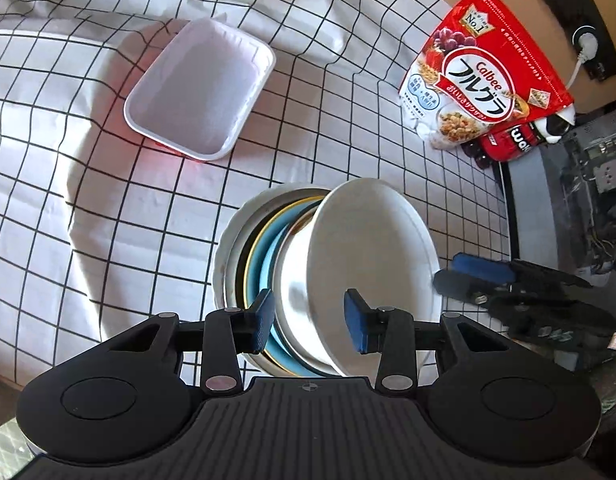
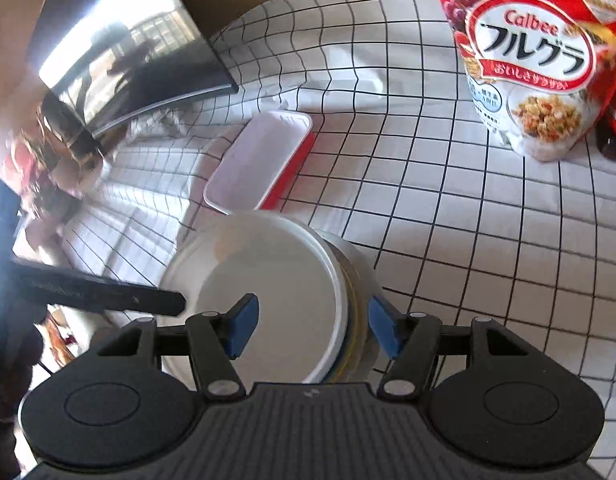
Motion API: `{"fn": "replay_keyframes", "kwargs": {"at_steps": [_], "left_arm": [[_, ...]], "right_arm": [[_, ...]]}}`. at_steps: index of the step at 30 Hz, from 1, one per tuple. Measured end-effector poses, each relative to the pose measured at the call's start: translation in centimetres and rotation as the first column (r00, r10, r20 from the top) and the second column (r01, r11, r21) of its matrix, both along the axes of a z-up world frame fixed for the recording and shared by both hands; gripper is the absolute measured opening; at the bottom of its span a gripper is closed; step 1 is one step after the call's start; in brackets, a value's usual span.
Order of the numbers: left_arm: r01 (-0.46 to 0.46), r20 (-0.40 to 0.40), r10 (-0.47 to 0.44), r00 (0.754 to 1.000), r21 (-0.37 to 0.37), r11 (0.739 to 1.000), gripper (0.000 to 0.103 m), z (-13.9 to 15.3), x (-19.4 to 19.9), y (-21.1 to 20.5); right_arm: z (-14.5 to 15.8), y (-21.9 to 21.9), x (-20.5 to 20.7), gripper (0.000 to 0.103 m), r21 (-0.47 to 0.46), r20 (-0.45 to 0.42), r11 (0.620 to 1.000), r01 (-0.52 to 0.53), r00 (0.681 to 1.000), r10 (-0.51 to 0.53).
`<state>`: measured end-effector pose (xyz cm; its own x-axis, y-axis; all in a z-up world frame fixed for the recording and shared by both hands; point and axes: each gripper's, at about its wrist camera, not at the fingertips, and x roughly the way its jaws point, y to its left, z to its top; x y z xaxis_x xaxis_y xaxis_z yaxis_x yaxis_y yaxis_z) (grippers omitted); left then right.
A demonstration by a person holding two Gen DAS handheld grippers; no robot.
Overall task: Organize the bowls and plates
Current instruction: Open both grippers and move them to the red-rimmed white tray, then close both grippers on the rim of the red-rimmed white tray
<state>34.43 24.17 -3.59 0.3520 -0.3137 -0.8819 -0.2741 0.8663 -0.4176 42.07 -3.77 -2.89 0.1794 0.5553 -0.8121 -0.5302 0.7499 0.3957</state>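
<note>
Left gripper (image 1: 309, 322) part-open astride stacked bowls (image 1: 308, 276), cereal bag (image 1: 483, 68) and tray (image 1: 200, 88) beyond

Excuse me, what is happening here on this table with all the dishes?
A person works with a hand-held gripper in each hand, sorting a stack of plates and bowls on a checked tablecloth. The left hand-held gripper and the right hand-held gripper both straddle the rim of the tilted white bowl on top. A white tray lies beyond.
</note>
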Motion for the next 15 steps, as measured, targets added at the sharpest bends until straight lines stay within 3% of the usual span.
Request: {"fn": "replay_keyframes", "kwargs": {"at_steps": [2,5,7,10,13,15], "left_arm": [[0.000,-0.003,0.000,1.000,-0.003,1.000,0.042,-0.2,-0.1,0.0],[-0.013,-0.010,0.013,1.000,0.019,1.000,0.042,-0.8,-0.4,0.5],[-0.030,-0.016,0.030,0.999,0.009,1.000,0.041,-1.2,-0.7,1.3],[-0.044,0.022,0.046,0.999,-0.066,0.997,0.041,-0.9,-1.5,2.9],[-0.037,0.188,0.069,0.980,-0.166,0.985,0.041,1.1,-2.8,5.3],[-0.032,0.386,0.109,0.916,-0.200,0.979,0.042,3.0,-4.2,7.3]], "right_arm": [[-0.8,0.8,0.0,0.056,-0.027,-0.015,1.000,-0.009,1.000,0.008],[-2.0,1.9,-0.3,0.057,-0.018,-0.064,1.000,-0.024,0.998,0.023],[-2.0,2.6,-0.8,0.057,-0.047,-0.031,0.998,-0.029,0.999,0.028],[-0.8,2.7,-1.2,0.057,-0.074,0.011,0.997,-0.039,0.999,0.040],[2.4,2.8,-1.2,0.062,-0.107,0.124,0.994,-0.025,0.991,0.039],[4.7,3.6,-1.1,0.071,-0.122,0.212,0.992,-0.022,0.976,0.048]]}}
